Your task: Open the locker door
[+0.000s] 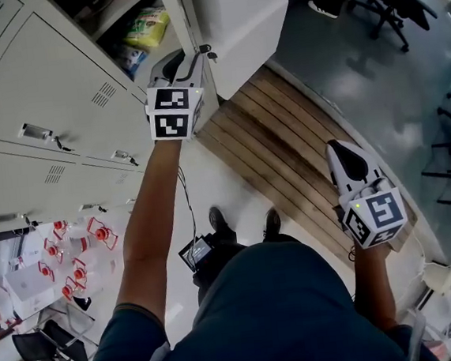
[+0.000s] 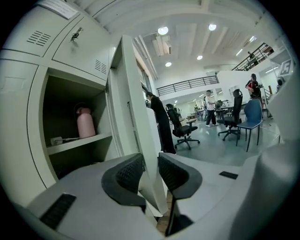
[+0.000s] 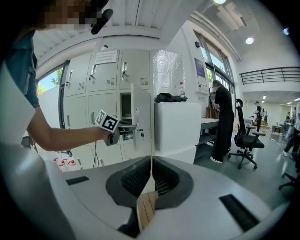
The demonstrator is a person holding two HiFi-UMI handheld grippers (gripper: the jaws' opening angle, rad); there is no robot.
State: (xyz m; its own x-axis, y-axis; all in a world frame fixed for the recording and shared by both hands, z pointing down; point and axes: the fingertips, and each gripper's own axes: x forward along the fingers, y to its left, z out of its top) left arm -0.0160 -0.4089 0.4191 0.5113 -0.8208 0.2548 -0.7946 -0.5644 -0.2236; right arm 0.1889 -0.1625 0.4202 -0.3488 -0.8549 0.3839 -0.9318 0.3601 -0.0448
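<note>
Right hand-held gripper (image 3: 151,161), jaws together; open locker door (image 3: 143,110) beyond.

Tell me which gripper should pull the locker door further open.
Left. The left gripper is closed on the edge of the open locker door. The right gripper is shut, empty, and held away from the lockers over the wooden platform.

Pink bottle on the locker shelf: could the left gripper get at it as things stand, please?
Probably not yet: the left gripper is shut on the locker door and must let go first. Otherwise the pink bottle stands unobstructed.
</note>
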